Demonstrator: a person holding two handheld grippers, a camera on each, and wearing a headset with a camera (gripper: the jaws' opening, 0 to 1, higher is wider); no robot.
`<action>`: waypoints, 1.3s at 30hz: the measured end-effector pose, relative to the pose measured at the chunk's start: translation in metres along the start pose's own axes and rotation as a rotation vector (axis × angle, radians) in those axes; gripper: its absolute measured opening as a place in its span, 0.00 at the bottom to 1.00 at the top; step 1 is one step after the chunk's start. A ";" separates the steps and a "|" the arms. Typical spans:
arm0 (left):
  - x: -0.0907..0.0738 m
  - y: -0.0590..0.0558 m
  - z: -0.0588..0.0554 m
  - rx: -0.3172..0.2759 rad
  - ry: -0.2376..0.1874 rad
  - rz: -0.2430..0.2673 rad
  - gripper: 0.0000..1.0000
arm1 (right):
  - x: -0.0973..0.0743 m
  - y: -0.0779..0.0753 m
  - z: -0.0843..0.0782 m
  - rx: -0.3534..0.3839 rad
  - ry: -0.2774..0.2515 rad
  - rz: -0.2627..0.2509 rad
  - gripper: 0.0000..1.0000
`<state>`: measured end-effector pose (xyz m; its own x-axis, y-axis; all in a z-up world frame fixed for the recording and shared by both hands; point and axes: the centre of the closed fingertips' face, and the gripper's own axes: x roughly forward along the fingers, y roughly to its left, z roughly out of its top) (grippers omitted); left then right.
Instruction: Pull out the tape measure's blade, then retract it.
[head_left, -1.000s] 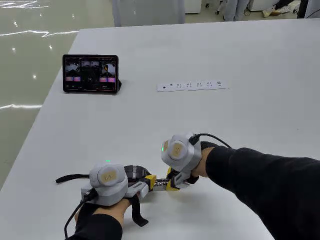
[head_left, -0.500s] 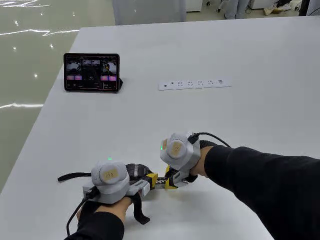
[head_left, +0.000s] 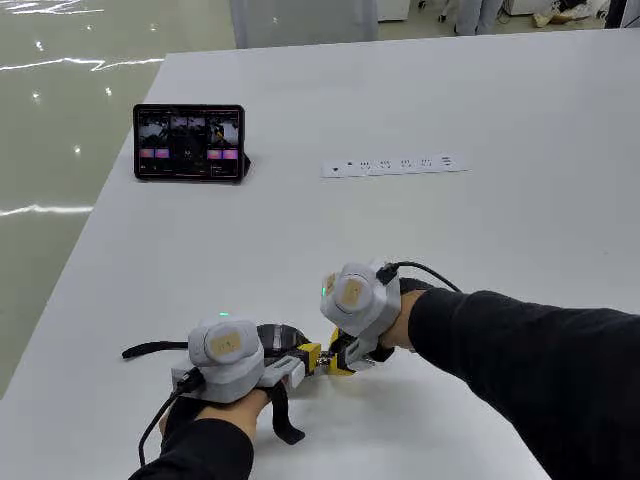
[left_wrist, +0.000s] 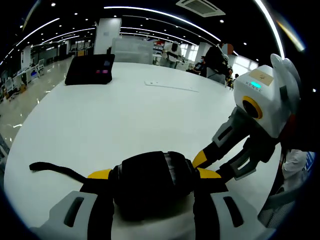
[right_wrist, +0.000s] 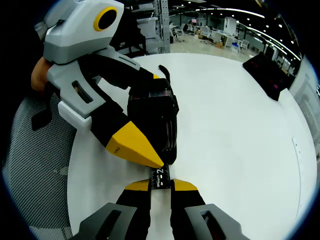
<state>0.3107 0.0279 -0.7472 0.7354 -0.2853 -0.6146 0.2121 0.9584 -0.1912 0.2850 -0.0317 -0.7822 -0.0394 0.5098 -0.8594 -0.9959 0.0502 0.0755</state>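
A black tape measure (head_left: 281, 340) lies on the white table (head_left: 450, 230) near its front edge, with a black wrist strap (head_left: 150, 350) trailing left. My left gripper (head_left: 300, 358) is shut on its case (left_wrist: 152, 182), which sits between the yellow-tipped jaws. Just right of it, my right gripper (head_left: 337, 362) is shut on the blade's end (right_wrist: 160, 179). Only a short stretch of numbered blade shows between the case (right_wrist: 152, 117) and my right gripper (right_wrist: 161, 186). The two grippers nearly touch.
A tablet (head_left: 189, 142) stands propped at the back left of the table. A white power strip (head_left: 395, 164) lies at the middle back. The table's left edge drops to a glossy floor. A second strap loop (head_left: 282, 420) hangs toward the front edge.
The gap between the two grippers has shrunk a little and less blade shows between them. The head camera has shifted slightly.
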 end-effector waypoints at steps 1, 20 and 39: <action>0.000 0.000 0.000 0.000 0.002 0.000 0.60 | 0.000 0.000 0.000 0.000 0.000 0.000 0.11; 0.000 0.000 0.000 -0.001 -0.002 -0.004 0.60 | 0.004 0.001 0.007 0.003 -0.012 -0.010 0.11; 0.001 -0.001 0.000 0.011 -0.001 -0.019 0.62 | 0.005 0.002 0.009 0.029 -0.040 -0.030 0.12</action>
<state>0.3115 0.0264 -0.7478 0.7320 -0.3037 -0.6099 0.2332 0.9528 -0.1946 0.2834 -0.0216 -0.7814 -0.0059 0.5414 -0.8407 -0.9938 0.0902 0.0651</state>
